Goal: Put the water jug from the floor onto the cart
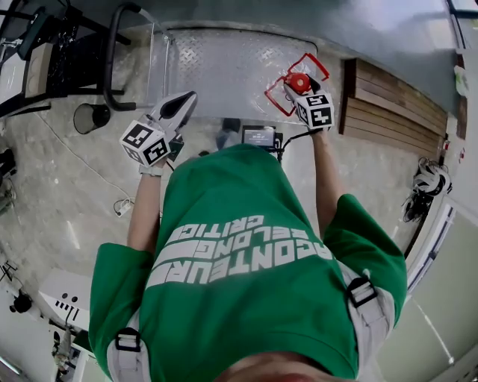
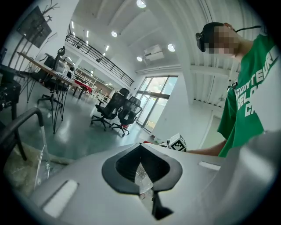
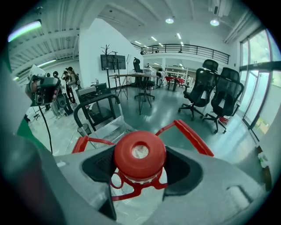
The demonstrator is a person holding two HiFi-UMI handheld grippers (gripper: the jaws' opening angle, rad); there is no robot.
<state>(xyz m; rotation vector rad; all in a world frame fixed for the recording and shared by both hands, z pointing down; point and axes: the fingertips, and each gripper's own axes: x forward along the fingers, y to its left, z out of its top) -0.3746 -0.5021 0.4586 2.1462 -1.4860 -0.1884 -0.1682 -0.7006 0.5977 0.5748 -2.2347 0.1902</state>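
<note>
A large open-plan office that doubles as a lab hall. Black mesh swivel chairs on castors (image 3: 199,94) stand on a glossy grey-green poured floor (image 3: 162,112). Long tan-topped desks on black trestle legs (image 2: 48,70) run along one side, and a black-railed mezzanine gallery (image 3: 189,47) crosses above. Floor-to-ceiling glazed windows (image 2: 153,99), round recessed ceiling lights (image 2: 141,3), a dark wall-mounted flat screen (image 3: 118,61) and a grey diamond-plate metal platform cart (image 1: 224,67) show it too
</note>
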